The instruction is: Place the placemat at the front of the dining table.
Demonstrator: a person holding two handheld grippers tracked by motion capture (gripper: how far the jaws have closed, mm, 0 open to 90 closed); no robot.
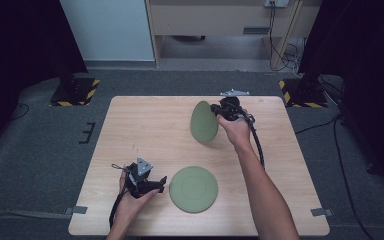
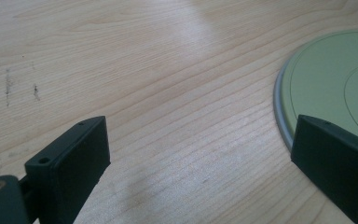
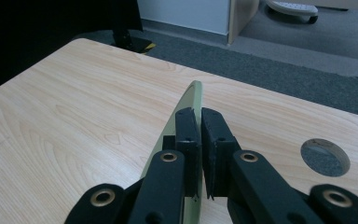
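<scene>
The person's forearms come in from the bottom of the high view, over the near edge of the wooden table (image 1: 130,125), which is the largest thing here. On the table, near its front edge and about in the middle, a round green plate (image 1: 193,188) lies flat. A second green plate (image 1: 203,121) is lifted up on its edge, nearly upright, over the far right part of the table. The right gripper (image 1: 223,111) holds this second plate by its rim: in the right gripper view its two black jaws are pressed together on the thin edge of the plate (image 3: 192,100), with the rim between them. The left gripper (image 1: 145,182) is low over the table, just beside the flat plate on its left. In the left gripper view its jaws are spread wide and nothing is between them; the flat plate (image 2: 335,79) shows near one jaw. A small round hole (image 3: 325,157) is in the tabletop close to the right gripper.
</scene>
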